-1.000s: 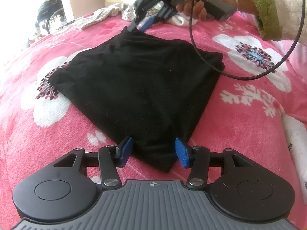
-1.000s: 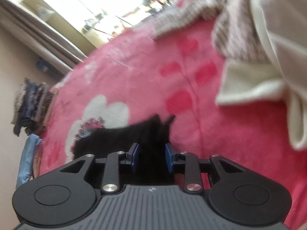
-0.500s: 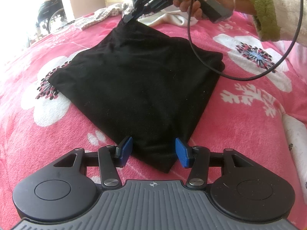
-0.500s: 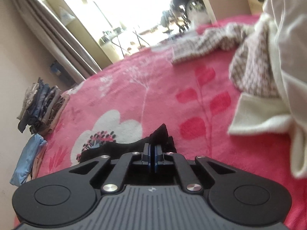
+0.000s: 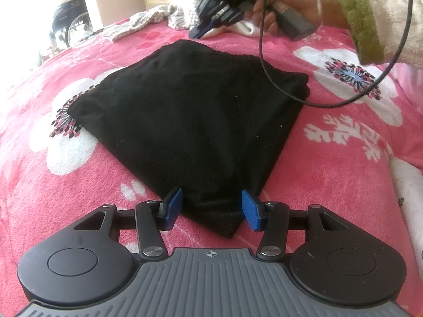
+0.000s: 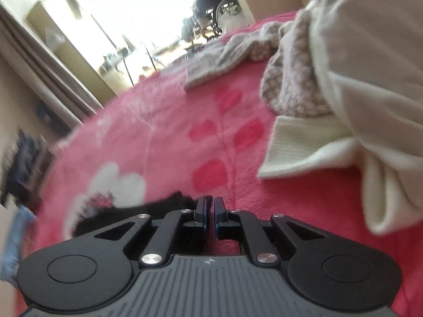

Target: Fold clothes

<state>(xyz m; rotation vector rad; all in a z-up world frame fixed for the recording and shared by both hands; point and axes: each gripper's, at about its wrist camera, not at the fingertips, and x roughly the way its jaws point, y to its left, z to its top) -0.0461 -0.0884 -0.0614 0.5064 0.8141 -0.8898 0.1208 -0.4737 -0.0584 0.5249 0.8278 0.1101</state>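
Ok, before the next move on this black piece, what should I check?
1. Black garment lies flat on the pink blanket: ok.
2. Left claw open, astride the garment's near corner, pads not pressing: ok.
3. Right claw empty: ok. Its jaws have just been opening, stand a slit apart, and have nothing between them.
4. Right claw off the garment's far corner: ok.
5. Cable clear of the garment: not ok. It hangs in front of the far right part and may snag.
6. Hidden layers even underneath: cannot tell.
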